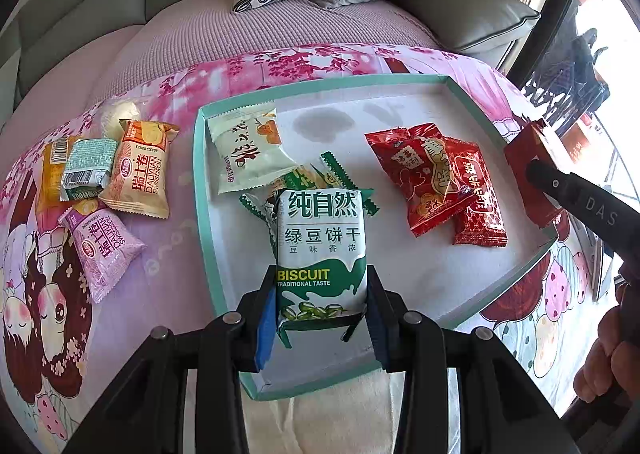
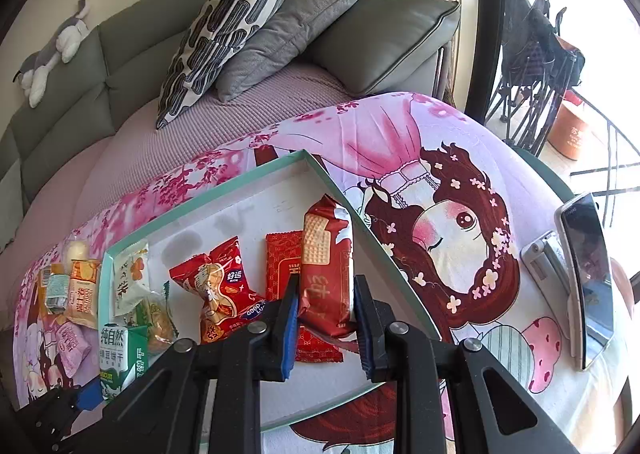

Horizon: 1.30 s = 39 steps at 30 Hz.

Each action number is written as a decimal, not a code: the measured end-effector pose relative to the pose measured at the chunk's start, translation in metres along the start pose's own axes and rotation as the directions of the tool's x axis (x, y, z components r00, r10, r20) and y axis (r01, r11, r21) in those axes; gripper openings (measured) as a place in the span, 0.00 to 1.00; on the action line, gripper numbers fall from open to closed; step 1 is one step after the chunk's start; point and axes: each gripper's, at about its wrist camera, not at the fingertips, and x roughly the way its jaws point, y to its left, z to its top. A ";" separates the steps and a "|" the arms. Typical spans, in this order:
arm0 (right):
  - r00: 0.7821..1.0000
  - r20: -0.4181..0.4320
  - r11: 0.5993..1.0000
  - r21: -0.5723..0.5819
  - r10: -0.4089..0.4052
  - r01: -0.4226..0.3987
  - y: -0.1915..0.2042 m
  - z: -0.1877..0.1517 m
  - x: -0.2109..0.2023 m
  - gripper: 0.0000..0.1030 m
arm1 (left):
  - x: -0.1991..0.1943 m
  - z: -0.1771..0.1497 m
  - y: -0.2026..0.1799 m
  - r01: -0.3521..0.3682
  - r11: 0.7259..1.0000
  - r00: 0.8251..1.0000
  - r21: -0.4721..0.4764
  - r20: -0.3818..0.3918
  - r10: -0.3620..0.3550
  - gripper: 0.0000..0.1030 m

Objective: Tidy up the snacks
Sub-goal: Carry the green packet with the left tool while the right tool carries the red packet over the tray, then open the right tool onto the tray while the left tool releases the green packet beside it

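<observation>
Two grippers: both seen over the teal-rimmed tray (image 1: 202,190).
Left gripper (image 1: 320,318): jaws closed on the green biscuit pack (image 1: 322,250), held above the tray's near edge.
Right gripper (image 2: 326,318): jaws clamped on the red biscuit pack (image 2: 326,274), by the tray's right rim.
Inside tray: white snack packet (image 1: 250,150) at its far left; red candy packets (image 1: 436,182) toward its right; green wrappers (image 1: 320,170) at its middle.
Left of tray: orange Swiss roll pack (image 1: 138,170), purple Swiss roll pack (image 1: 102,246), small teal packet (image 1: 86,170), on the pink cloth (image 1: 160,246).
Right of tray: phone (image 2: 588,278) on a stand.
</observation>
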 end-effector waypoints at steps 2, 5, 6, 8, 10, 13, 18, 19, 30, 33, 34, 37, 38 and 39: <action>1.000 -0.005 1.000 0.007 0.002 -0.002 0.000 0.000 0.004 0.25 | 0.003 -0.001 0.000 0.003 1.000 1.000 -0.004 -0.008 -0.003 0.40; 1.000 -0.008 1.000 -0.004 -0.023 0.023 0.001 -0.001 0.009 0.25 | 0.008 0.000 0.001 0.003 1.000 1.000 -0.008 -0.025 -0.003 0.40; 0.999 -0.009 0.999 -0.010 -0.033 0.033 0.001 -0.002 0.010 0.25 | 0.009 -0.001 0.001 0.004 1.000 1.000 -0.012 -0.029 -0.005 0.40; 0.999 -0.012 0.999 -0.015 -0.042 0.042 0.002 -0.002 0.012 0.25 | 0.010 -0.001 0.002 0.008 1.000 0.999 -0.019 -0.031 -0.009 0.40; 0.999 -0.019 0.999 -0.021 -0.043 0.043 0.002 -0.003 0.015 0.25 | 0.009 -0.001 0.003 0.010 1.000 1.000 -0.024 -0.030 -0.011 0.40; 0.998 -0.026 0.998 -0.037 -0.058 0.057 0.005 -0.004 0.018 0.25 | 0.011 -0.001 0.004 0.011 0.999 0.999 -0.032 -0.036 -0.013 0.40; 0.996 -0.041 0.995 -0.063 -0.081 0.078 0.007 -0.006 0.021 0.26 | 0.012 0.000 0.005 0.026 0.999 0.999 -0.045 -0.046 -0.028 0.43; 0.995 -0.044 0.994 -0.067 -0.085 0.082 0.008 -0.006 0.021 0.26 | 0.012 0.000 0.005 0.030 0.998 0.998 -0.046 -0.046 -0.032 0.48; 0.996 -0.057 0.997 -0.052 -0.068 0.065 0.009 -0.005 0.019 0.57 | 0.005 0.002 0.009 0.041 0.998 0.999 -0.052 -0.026 -0.042 0.51; 0.996 -0.062 0.997 -0.046 -0.064 0.062 0.008 -0.005 0.019 0.62 | 0.001 0.004 0.013 0.049 0.997 0.999 -0.062 -0.013 -0.050 0.51; 0.996 -0.066 0.997 -0.046 -0.066 0.063 0.007 -0.005 0.020 0.65 | 0.000 0.005 0.014 0.052 0.996 0.999 -0.068 -0.009 -0.053 0.51; 0.994 -0.073 0.996 -0.046 -0.076 0.073 0.005 -0.006 0.022 0.71 | -0.003 0.008 0.025 0.048 0.994 0.999 -0.097 0.005 -0.047 0.67; 0.994 -0.072 0.996 -0.046 -0.079 0.076 0.005 -0.006 0.022 0.73 | -0.005 0.009 0.029 0.045 0.993 0.999 -0.110 0.013 -0.044 0.72; 0.994 -0.072 0.996 -0.046 -0.081 0.078 0.005 -0.006 0.022 0.75 | -0.006 0.010 0.034 0.047 0.991 0.999 -0.126 0.021 -0.045 0.75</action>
